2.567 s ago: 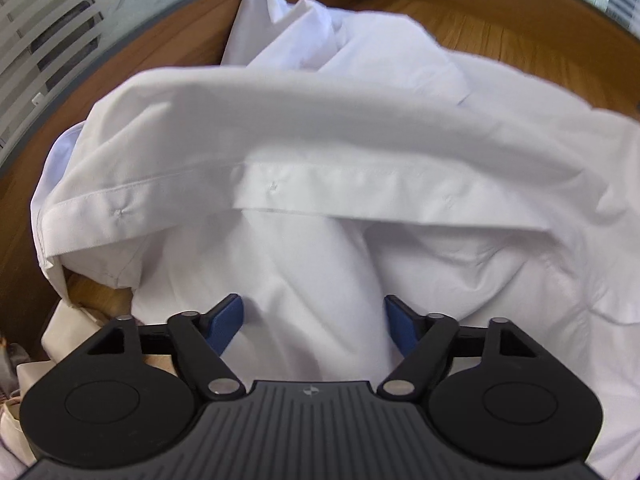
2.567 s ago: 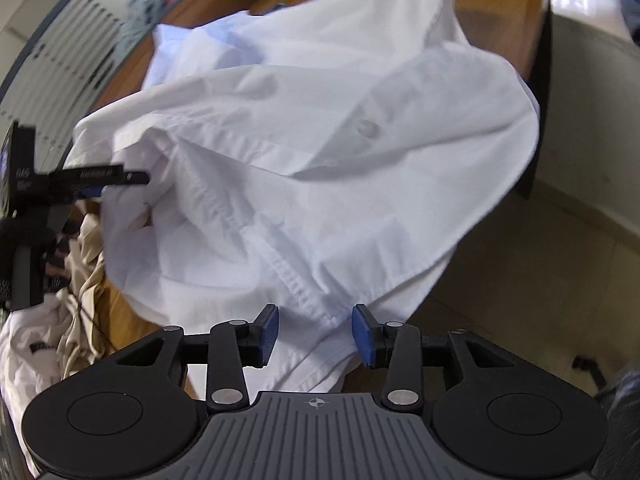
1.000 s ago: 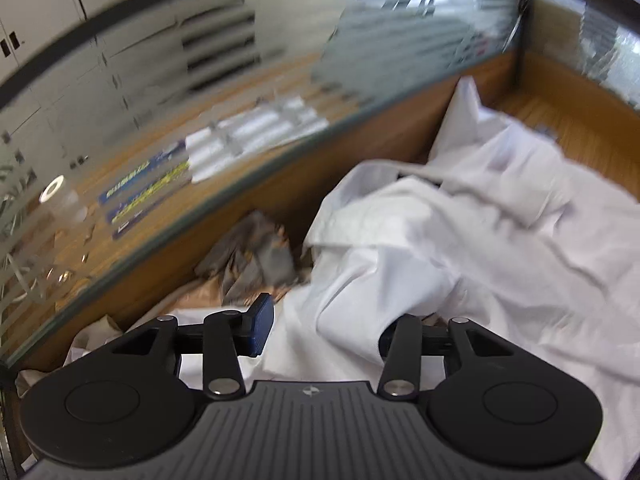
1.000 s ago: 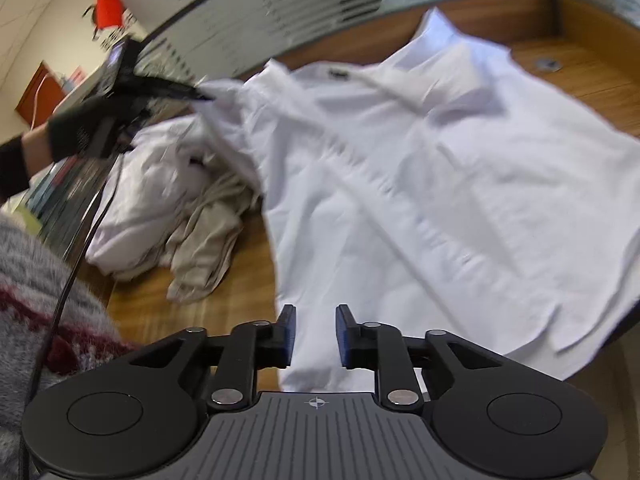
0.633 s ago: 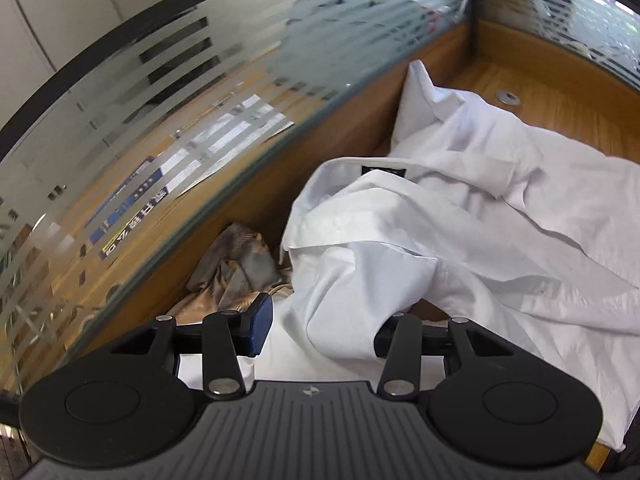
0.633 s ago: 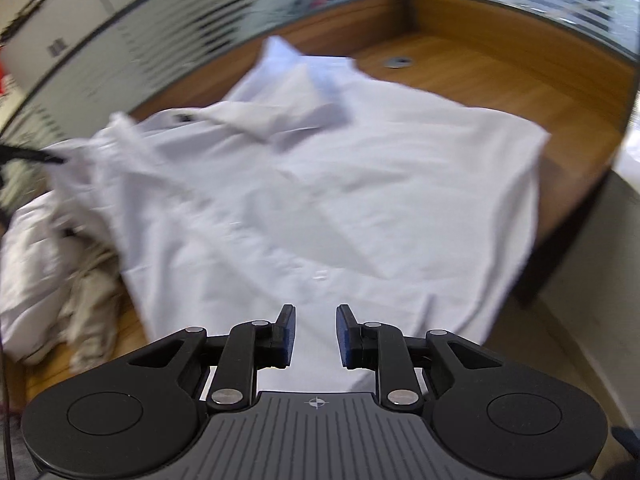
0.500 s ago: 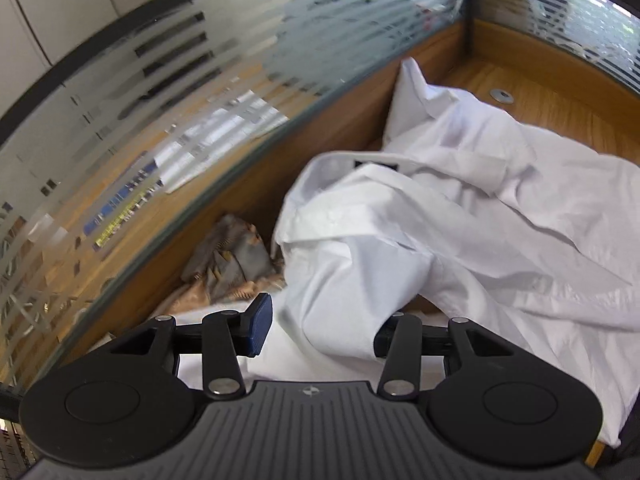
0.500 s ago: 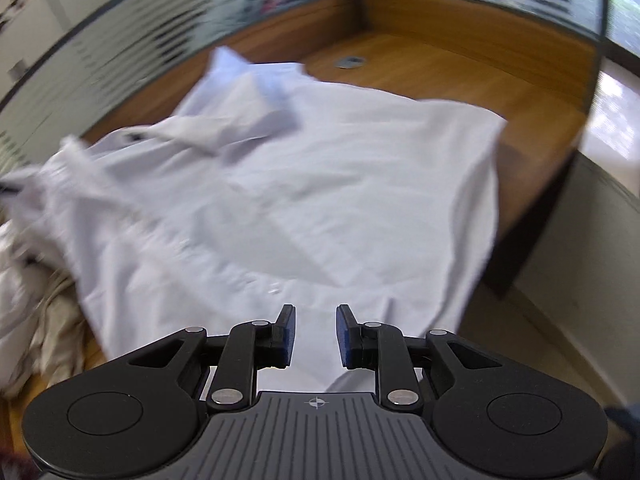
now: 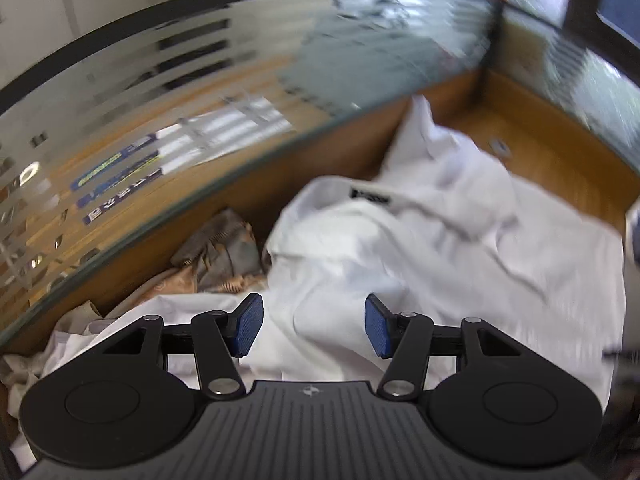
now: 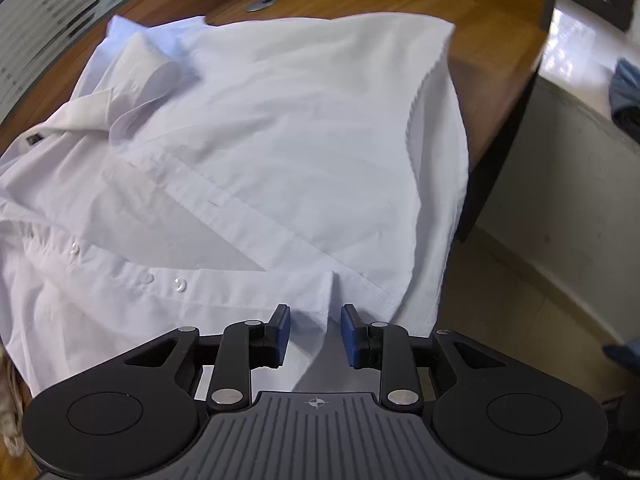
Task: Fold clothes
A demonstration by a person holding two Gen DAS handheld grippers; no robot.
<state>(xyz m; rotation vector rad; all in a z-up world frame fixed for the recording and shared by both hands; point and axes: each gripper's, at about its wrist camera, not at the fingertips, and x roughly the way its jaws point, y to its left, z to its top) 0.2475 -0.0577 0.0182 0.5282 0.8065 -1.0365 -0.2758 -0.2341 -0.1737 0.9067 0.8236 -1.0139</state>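
Right wrist view puts the white shirt (image 10: 256, 152) spread over the desk (image 10: 492, 40), collar far-left, hem corner between my right gripper (image 10: 315, 334)'s opening, unclamped jaws, so it sits nearer the hem than my left gripper (image 9: 314, 326), likewise opening, empty.

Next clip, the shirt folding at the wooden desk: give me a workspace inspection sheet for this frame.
Surface: wooden desk, grommet near the back.
Job's things: white shirt spread front-up, placket unbuttoned, hem overhanging the near edge.
Clutter: patterned brown cloth and pale garments heaped beside the shirt's collar end.
Grippers: left gripper jaws opening, pads clear of the shirt beneath; right gripper jaws opening over the hem, not pressing it.
Cables: nothing seen.
Surroundings: frosted striped glass partition; tiled floor beyond the desk.
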